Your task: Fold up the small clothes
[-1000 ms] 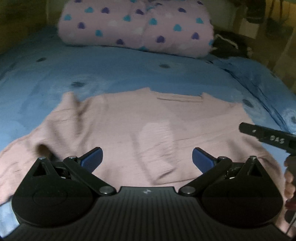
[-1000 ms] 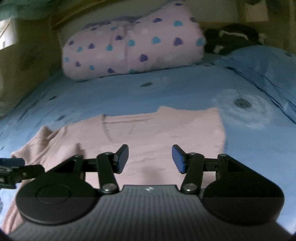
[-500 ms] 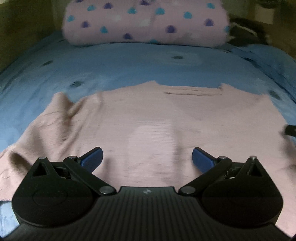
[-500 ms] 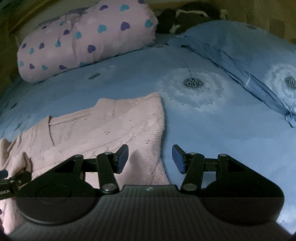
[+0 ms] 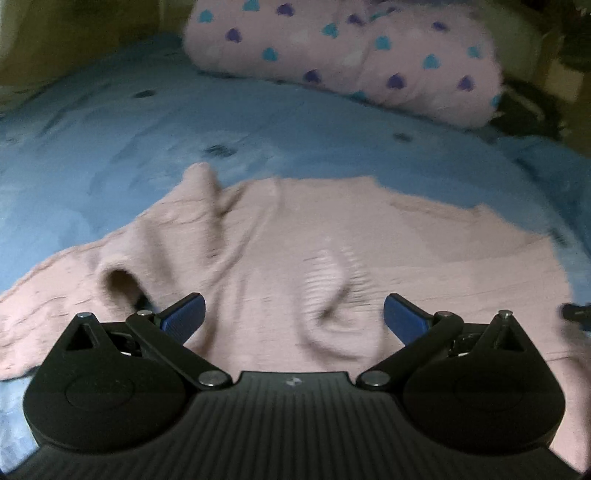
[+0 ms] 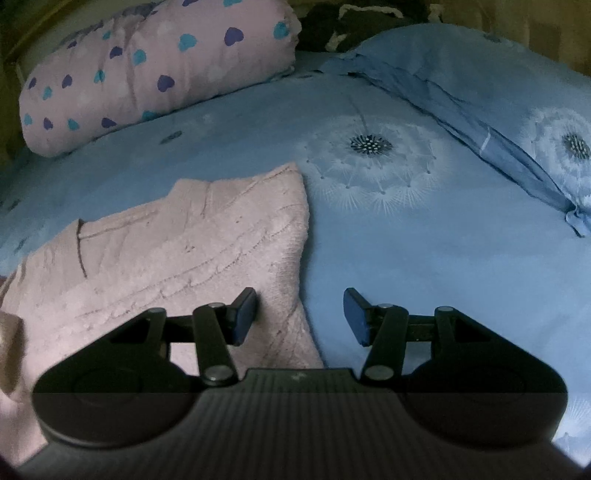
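A small pink knitted sweater (image 5: pixel 332 251) lies spread on the blue bedsheet (image 5: pixel 110 140), its left sleeve rumpled into a ridge. My left gripper (image 5: pixel 293 317) hovers open over the sweater's lower middle, nothing between its blue pads. In the right wrist view the sweater (image 6: pixel 184 251) lies at the left with its right side edge running down toward me. My right gripper (image 6: pixel 300 315) is open and straddles that edge: the left pad is over the knit, the right pad over bare sheet. A dark tip of the right gripper shows at the left wrist view's right edge.
A rolled pink blanket with blue and purple hearts (image 5: pixel 351 62) lies across the far end of the bed. A blue pillow with dandelion print (image 6: pixel 498 110) sits at the right. A dark cloth (image 6: pixel 351 26) lies behind the pillow.
The left gripper swung toward the sweater's left side, and its view is now blurred. The right gripper moved right to the sweater's side edge, then held still. Both stayed open.
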Action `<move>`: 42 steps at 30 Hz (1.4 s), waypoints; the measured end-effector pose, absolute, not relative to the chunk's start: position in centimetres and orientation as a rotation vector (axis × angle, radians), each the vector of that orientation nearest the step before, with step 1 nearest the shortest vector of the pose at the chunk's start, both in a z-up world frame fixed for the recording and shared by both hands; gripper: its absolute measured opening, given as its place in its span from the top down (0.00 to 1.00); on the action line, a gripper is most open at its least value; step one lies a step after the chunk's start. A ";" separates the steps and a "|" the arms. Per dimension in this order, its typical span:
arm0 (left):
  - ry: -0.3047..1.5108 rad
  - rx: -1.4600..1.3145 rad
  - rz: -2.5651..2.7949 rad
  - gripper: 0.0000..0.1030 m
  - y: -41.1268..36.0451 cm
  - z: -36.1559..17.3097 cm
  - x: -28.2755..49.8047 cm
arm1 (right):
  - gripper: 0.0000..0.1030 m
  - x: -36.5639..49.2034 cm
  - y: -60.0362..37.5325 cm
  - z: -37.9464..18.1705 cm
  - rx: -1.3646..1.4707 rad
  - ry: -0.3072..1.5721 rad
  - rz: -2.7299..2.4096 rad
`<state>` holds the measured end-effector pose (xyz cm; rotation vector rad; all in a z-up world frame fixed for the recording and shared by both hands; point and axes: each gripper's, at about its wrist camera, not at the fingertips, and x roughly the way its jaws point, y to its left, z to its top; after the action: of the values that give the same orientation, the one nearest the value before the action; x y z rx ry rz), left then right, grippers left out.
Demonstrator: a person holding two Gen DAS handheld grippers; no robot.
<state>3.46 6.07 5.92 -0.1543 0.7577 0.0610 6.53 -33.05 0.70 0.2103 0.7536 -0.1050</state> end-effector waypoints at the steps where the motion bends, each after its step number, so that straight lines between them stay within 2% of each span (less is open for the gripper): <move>1: 0.748 -0.158 0.047 0.00 6.0 6.1 3.4 | 0.47 6.6 -33.0 0.7 0.204 0.751 -0.107; 11: 0.764 -0.186 0.049 0.00 5.7 4.3 5.3 | 0.47 7.2 -33.2 0.5 0.211 0.734 -0.110; 12: 0.755 -0.199 0.057 0.04 6.1 4.1 5.4 | 0.47 7.4 -33.2 0.4 0.211 0.731 -0.109; 13: 0.745 -0.216 0.052 0.15 6.6 3.9 5.2 | 0.47 7.5 -33.3 0.2 0.210 0.725 -0.109; 15: 0.748 -0.250 0.031 0.24 7.5 3.7 5.1 | 0.47 7.8 -33.4 -0.3 0.207 0.711 -0.103; 17: 0.761 -0.281 0.028 0.27 8.2 3.3 5.2 | 0.46 8.0 -33.6 -0.6 0.211 0.689 -0.094; 24: 0.755 -0.237 -0.040 0.27 8.0 2.7 5.8 | 0.45 8.3 -34.3 -1.4 0.301 0.619 -0.082; 26: 0.753 -0.202 -0.048 0.34 7.6 2.6 5.9 | 0.45 8.4 -34.3 -1.4 0.301 0.613 -0.080; 30: 0.741 -0.113 -0.054 0.58 7.0 2.6 5.9 | 0.43 8.5 -34.6 -1.6 0.337 0.586 -0.066; 34: 0.733 -0.157 -0.091 0.62 8.0 2.5 5.7 | 0.44 9.0 -34.7 -1.9 0.350 0.584 -0.059; 35: 0.735 -0.172 -0.091 0.65 8.3 2.4 5.8 | 0.47 9.1 -34.6 -1.9 0.341 0.586 -0.059; 36: 0.736 -0.183 -0.086 0.71 8.5 2.5 5.9 | 0.65 9.2 -34.5 -1.9 0.329 0.589 -0.058; 37: 0.734 -0.197 -0.081 0.75 8.7 2.6 6.0 | 0.77 9.3 -34.3 -1.8 0.312 0.597 -0.051; 38: 0.729 -0.212 -0.069 0.76 8.9 2.9 6.1 | 0.84 9.4 -34.1 -1.6 0.294 0.608 -0.024; 41: 0.678 -0.171 -0.053 0.77 8.6 4.0 6.4 | 0.87 9.0 -32.9 -0.2 0.181 0.554 -0.080; 42: 0.661 -0.147 -0.046 0.77 8.4 4.2 6.6 | 0.91 8.9 -32.8 0.1 0.165 0.537 -0.101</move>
<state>6.57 8.43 4.24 -0.1465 0.6615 -0.0458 8.85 -32.78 0.12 0.1650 0.5366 -0.1011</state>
